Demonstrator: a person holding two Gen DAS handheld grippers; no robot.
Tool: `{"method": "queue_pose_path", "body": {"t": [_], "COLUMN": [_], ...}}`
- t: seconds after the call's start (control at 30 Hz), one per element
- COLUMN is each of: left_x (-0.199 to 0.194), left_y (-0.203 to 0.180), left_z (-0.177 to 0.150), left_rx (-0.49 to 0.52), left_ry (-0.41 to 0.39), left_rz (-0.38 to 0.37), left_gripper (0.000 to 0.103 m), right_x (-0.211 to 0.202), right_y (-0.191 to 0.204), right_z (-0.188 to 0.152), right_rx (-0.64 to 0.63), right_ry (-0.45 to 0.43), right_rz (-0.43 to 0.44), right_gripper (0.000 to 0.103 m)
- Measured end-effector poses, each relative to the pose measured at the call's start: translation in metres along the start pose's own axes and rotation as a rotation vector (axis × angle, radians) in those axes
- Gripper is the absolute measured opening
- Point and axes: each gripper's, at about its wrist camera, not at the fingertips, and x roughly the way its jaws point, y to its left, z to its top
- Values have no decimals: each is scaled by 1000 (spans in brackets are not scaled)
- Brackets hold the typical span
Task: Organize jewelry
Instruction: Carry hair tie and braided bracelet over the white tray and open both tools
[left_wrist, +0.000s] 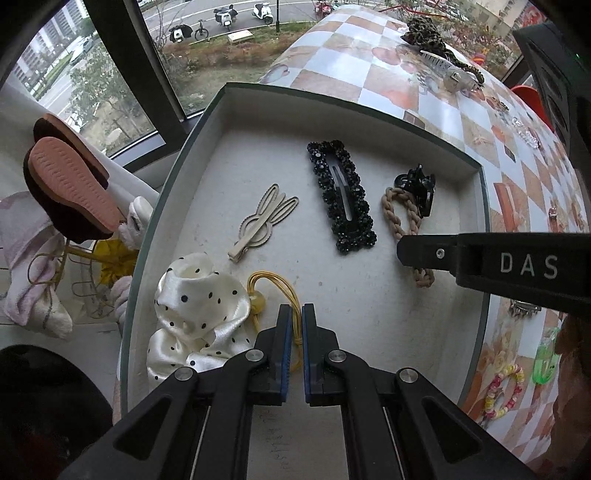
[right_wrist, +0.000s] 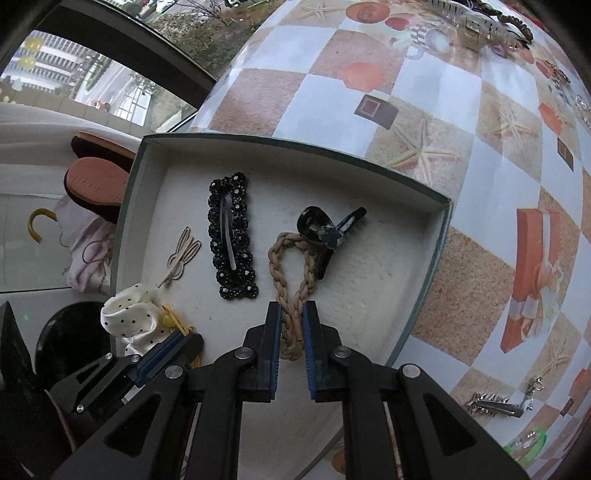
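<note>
A shallow white box (left_wrist: 484, 206) (right_wrist: 436, 236) holds the sorted pieces. In it lie a cream rabbit clip (left_wrist: 260, 221) (right_wrist: 181, 254), a black beaded snap clip (left_wrist: 343, 195) (right_wrist: 231, 236), a tan braided loop (left_wrist: 402, 221) (right_wrist: 291, 266), a black claw clip (left_wrist: 417, 186) (right_wrist: 325, 229), a polka-dot scrunchie (left_wrist: 195, 317) (right_wrist: 129, 314) and a yellow hair tie (left_wrist: 266, 291) (right_wrist: 173, 317). My left gripper (left_wrist: 295, 314) (right_wrist: 173, 341) is shut on the yellow hair tie's cords. My right gripper (right_wrist: 291, 308) is shut on the braided loop's near end; one of its fingers (left_wrist: 428, 251) shows in the left wrist view.
On the checkered tablecloth (right_wrist: 332, 92) outside the box lie more pieces: a silver claw clip (left_wrist: 454, 72), a leopard scrunchie (left_wrist: 424, 31), a spiked silver clip (right_wrist: 495, 402), a green item (right_wrist: 528, 445) and a bead bracelet (left_wrist: 504, 391). Slippers (left_wrist: 70, 177) stand left of the table.
</note>
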Motion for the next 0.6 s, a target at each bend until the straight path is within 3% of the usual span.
{"method": "queue_pose_path", "body": {"t": [0.17,0.3,0.47,0.6], "left_x": [-6,-11,-13,-16], "left_y": [-1,0,0,-2], "left_z": [1,2,3,4], "left_rx": [3,4,7,16], "left_ry": [-14,-21,-9,-6], "left_rz": [7,17,17,11], "left_gripper": [9,9,9,9], "right_x": [-1,-14,-33,-49], "right_y": [-3,-2,-7,-15], "right_z": [3,2,0,-6], "right_rx": [15,22,51,86], "right_ry": [9,-29,-71,-108], "right_rz": [22,33,59,77], "right_gripper": [20,43,51,51]}}
